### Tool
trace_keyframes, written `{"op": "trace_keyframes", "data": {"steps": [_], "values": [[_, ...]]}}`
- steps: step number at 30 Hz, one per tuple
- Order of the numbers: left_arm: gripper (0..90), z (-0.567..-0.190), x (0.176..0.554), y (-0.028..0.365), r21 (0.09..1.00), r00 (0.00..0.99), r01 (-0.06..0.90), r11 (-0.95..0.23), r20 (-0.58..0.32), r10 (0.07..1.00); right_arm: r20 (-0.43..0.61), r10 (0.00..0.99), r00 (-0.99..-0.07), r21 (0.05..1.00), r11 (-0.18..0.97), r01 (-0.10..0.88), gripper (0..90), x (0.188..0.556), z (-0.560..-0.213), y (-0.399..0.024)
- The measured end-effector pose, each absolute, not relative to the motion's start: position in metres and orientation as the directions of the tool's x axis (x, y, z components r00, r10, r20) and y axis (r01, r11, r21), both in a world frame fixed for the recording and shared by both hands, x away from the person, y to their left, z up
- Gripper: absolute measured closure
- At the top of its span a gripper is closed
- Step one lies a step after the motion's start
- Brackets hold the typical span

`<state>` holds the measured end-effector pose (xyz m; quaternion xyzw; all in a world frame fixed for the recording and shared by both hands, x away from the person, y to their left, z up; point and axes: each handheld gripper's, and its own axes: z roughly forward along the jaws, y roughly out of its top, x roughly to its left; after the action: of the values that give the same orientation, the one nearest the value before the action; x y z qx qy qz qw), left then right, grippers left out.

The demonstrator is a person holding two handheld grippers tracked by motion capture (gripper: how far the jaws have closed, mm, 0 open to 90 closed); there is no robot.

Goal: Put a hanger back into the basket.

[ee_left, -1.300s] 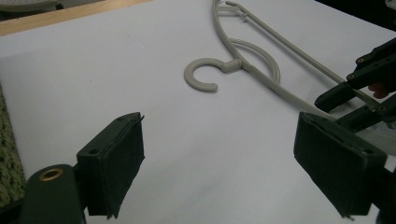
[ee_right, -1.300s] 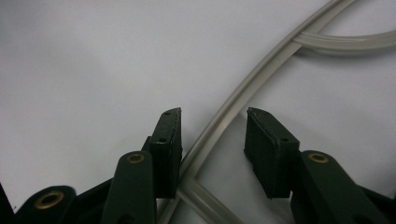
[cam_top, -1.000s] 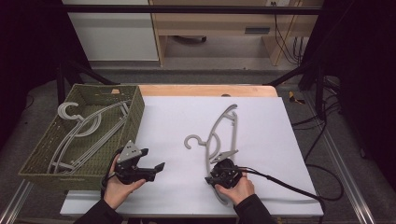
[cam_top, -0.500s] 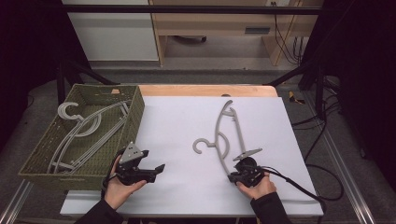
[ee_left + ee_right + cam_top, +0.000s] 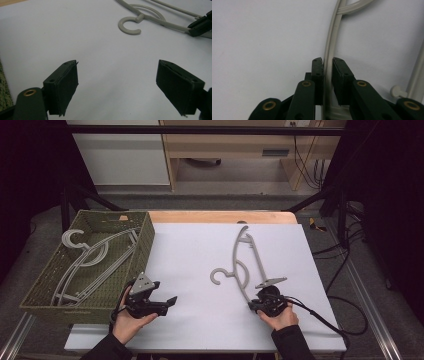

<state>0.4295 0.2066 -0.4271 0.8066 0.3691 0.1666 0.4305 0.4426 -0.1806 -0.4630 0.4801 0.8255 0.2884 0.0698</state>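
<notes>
Fingertips [image 5: 317, 65] of my right gripper [image 5: 327, 62] are clamping the lower arm of the grey hanger [image 5: 246, 265], which is lying flat on the white table [image 5: 190, 255], right of centre, hook pointing left. Jaws have just been closing & the plastic bar is pinched between the pads now. Left gripper [image 5: 117, 82] is hanging wide open w/ nothing in it, near the table's front edge, just beside the green basket [image 5: 145, 237]. Risk as I'm judging it: I'm gripping a thin, smooth bar far from the hanger's middle, so if I'm lifting fast it could pivot in the pads, droop or slip out; the hook could also snag the basket rim going in. Count: 1 hanger on the table, at least 2 more in the basket (overlapping, can't tell exactly), 1 basket, 2 grippers
</notes>
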Motion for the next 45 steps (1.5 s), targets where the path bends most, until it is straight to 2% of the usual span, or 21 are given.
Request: {"op": "trace_keyframes", "data": {"steps": [7,11,16,26,31,35,45], "values": [[17.4,-0.426,0.429,0.207,0.819,0.673,0.449,-0.356,-0.048,0.738,0.168,0.808,-0.565,0.542,0.403,0.737,80.4,0.444,-0.463,-0.181],[17.4,-0.426,0.429,0.207,0.819,0.674,0.449,-0.358,-0.047,0.737,0.183,0.761,-0.622,0.541,0.451,0.710,81.9,0.443,-0.463,-0.181],[17.4,-0.426,0.429,0.207,0.818,0.674,0.450,-0.359,-0.048,0.737,0.149,0.771,-0.619,0.531,0.466,0.708,79.7,0.438,-0.462,-0.182],[17.4,-0.427,0.428,0.206,0.817,0.677,0.447,-0.364,-0.043,0.735,0.079,0.771,-0.632,0.503,0.516,0.693,82.5,0.436,-0.461,-0.175],[17.4,-0.426,0.429,0.207,0.820,0.677,0.444,-0.362,-0.042,0.734,0.145,0.771,-0.621,0.502,0.483,0.717,82.9,0.440,-0.459,-0.179],[17.4,-0.424,0.428,0.208,0.823,0.682,0.434,-0.366,-0.035,0.730,0.200,0.751,-0.630,0.536,0.454,0.711,83.0,0.441,-0.451,-0.183],[16.3,-0.410,0.425,0.208,0.837,0.728,0.363,-0.410,0.020,0.685,0.243,0.641,-0.728,0.621,0.474,0.624,83.0,0.438,-0.427,-0.187]]}}
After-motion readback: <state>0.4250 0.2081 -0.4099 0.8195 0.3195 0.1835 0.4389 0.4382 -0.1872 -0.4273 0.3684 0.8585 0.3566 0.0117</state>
